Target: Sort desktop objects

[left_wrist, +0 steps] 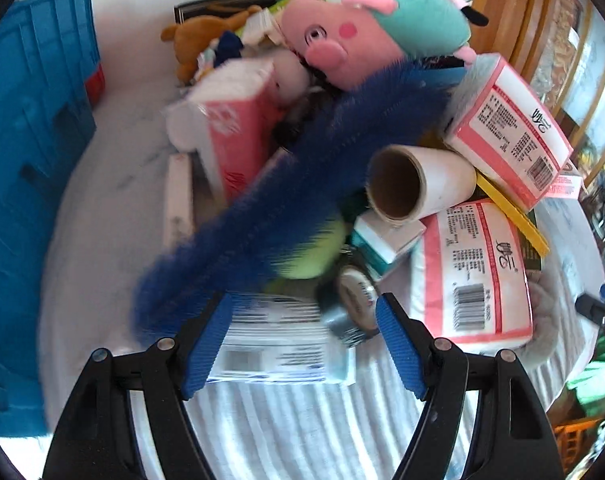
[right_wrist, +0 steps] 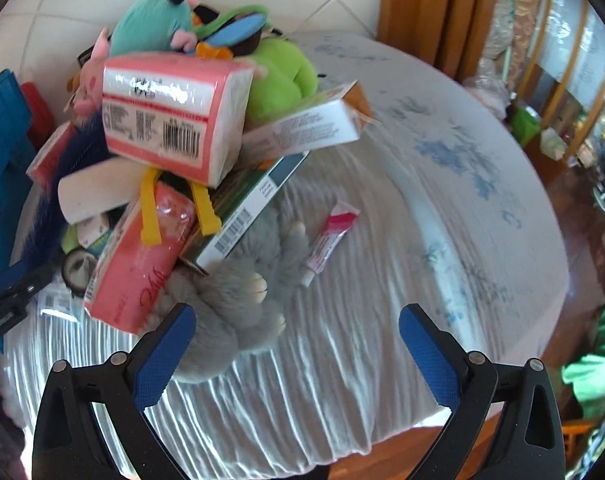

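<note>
Left gripper (left_wrist: 302, 320): jaws stood open, nothing pressed between the blue pads; it pointed down at the near edge of the pile.
Between its fingers: a flat white packet (left_wrist: 274, 336) with barcodes lay on the cloth, blurred, and a tape roll (left_wrist: 354, 300) sat just beside the right pad.
Further out: a blue duster (left_wrist: 286, 176) lay slantwise across the heap, over a cardboard tube (left_wrist: 418, 184) and tissue packs (left_wrist: 474, 268).
Top of pile: a pink pig plush (left_wrist: 366, 36).
Far left: a blue crate (left_wrist: 34, 152) stood at the table's edge.
Right gripper (right_wrist: 296, 332): jaws open wide and empty, above the striped tablecloth (right_wrist: 322, 380).
By its left pad: a grey plush (right_wrist: 238, 304) lay half under the pile; whether the pad touched it could not be told.
Beyond: a small pink tube (right_wrist: 328, 240) lay alone on the cloth, near the plush.
Pile from this side: a tissue pack (right_wrist: 170, 120) on top, a green plush (right_wrist: 278, 80) behind it, a long box (right_wrist: 310, 128) leaning out to the right.
</note>
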Motion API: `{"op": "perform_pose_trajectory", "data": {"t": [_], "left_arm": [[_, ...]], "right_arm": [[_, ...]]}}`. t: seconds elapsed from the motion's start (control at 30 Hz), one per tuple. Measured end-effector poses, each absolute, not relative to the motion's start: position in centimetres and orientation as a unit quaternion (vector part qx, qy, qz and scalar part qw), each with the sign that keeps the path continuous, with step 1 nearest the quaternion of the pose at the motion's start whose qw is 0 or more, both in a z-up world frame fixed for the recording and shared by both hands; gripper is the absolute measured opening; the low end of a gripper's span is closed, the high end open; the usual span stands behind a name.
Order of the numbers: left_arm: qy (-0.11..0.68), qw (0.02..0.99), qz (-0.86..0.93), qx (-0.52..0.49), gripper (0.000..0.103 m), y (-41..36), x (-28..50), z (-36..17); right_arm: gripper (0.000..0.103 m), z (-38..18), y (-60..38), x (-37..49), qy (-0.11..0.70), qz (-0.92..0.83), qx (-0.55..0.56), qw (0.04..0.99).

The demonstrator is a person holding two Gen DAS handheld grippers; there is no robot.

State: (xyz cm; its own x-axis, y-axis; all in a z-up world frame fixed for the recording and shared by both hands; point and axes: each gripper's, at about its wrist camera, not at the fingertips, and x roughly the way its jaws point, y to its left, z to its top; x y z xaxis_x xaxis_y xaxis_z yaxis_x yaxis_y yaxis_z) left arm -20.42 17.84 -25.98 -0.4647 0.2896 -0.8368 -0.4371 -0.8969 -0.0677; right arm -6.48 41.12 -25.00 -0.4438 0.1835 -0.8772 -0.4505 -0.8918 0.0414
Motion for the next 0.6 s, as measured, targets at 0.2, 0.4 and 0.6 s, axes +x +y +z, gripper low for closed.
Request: {"op": "perform_pose_trajectory", "data": {"t": [0.2,0.4,0.6], "left_arm": [[0.088,0.184,0.847,-0.491,0.042,19.5,-20.1,-28.8],[0.067,0.157,0.858,-0.484,0.022,17.4,-19.3,-28.3],[0.059,0.123,0.866,-0.481,0.019,15.2,-18.5,-28.0]], "right_arm": [[0.103,-26.5,41.5,-6.3,0.124,0.844,-0.503,0.142],[0.103,-27.6,41.7,-5.7,0.131,0.844,-0.51,0.108],[0.102,-27.5,39.8,-6.1,0.131,0.851,-0.505,0.057]]}}
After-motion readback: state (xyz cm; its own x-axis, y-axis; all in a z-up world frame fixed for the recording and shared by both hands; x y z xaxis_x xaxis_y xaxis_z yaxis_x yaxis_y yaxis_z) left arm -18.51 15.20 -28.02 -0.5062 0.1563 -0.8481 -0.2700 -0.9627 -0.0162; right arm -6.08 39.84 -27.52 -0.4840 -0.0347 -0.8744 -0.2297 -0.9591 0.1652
